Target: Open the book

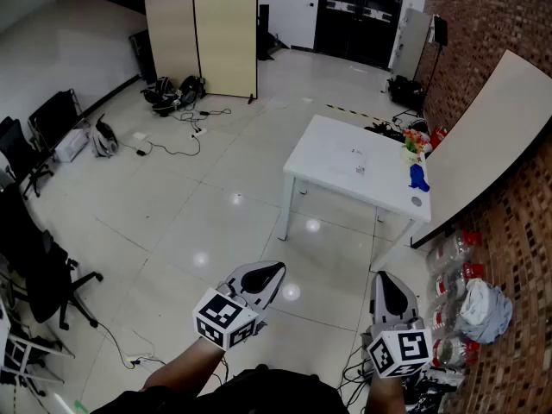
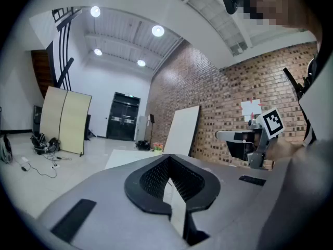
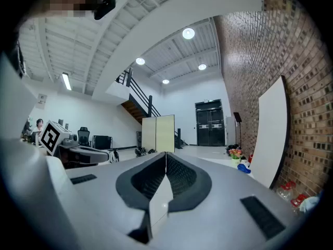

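Both left tool [image 1: 274,272] and right tool [image 1: 385,280] are closed, empty, well apart from white table [image 1: 332,164]; book indistinguishable.

The worktop [image 1: 336,158] stands right of centre on the floor, its right side just beside a board [image 1: 492,136] leaning on the right wall [image 1: 500,24]. A flower pot [image 1: 412,147] and a small figure [image 1: 418,178] sit on the worktop along that side. Bottles [image 1: 453,253] lie on the floor in front of the board. A folding screen [image 1: 203,37] stands far behind at left, doors [image 1: 358,11] far behind the worktop, and chairs [image 1: 43,266] at the left. The 2 tools, left tongs [image 1: 263,276] and right tongs [image 1: 388,287], hang side by side in front of the worktop, well apart from it.
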The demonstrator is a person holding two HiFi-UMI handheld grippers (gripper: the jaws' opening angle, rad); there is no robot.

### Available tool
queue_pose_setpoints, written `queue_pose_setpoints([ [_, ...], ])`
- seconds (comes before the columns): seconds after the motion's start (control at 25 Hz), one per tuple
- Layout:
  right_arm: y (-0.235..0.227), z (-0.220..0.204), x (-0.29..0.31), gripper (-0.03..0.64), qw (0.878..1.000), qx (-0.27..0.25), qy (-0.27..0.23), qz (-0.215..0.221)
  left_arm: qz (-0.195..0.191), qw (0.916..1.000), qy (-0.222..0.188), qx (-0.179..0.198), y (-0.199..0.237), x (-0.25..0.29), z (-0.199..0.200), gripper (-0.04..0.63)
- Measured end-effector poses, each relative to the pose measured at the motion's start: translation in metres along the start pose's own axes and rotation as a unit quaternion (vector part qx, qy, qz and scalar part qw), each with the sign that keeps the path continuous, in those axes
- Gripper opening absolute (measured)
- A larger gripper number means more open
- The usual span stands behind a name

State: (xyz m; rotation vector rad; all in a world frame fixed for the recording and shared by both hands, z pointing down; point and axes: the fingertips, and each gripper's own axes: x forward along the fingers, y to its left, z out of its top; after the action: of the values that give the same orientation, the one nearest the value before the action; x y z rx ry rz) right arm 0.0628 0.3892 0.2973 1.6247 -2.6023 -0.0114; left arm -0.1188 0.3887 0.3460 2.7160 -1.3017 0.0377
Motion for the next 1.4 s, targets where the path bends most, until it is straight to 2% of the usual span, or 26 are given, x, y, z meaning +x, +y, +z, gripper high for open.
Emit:
queue_pose_setpoints([
  [0.24,0.012,-0.007,0.043,0.0,1.0,0.006,0.011,-0.002,-0.001,1.0,0.002,-0.001,0.045,0.009,0.002,-0.005],
  [0.44,-0.005,-0.01,0.081,0.0,1.0,0.005,0.014,0.005,0.002,1.0,0.0,-0.007,0.069,0.044,0.002,-0.005],
  [1.12,-0.164,0.0,0.255,0.0,0.999,0.026,-0.008,0.039,0.045,0.9987,0.001,0.021,0.146,0.246,0.052,-0.005],
  [1.4,-0.192,-0.011,0.324,0.0,0.998,0.042,0.007,0.038,0.049,0.9986,0.013,0.013,0.197,0.303,0.058,-0.005],
])
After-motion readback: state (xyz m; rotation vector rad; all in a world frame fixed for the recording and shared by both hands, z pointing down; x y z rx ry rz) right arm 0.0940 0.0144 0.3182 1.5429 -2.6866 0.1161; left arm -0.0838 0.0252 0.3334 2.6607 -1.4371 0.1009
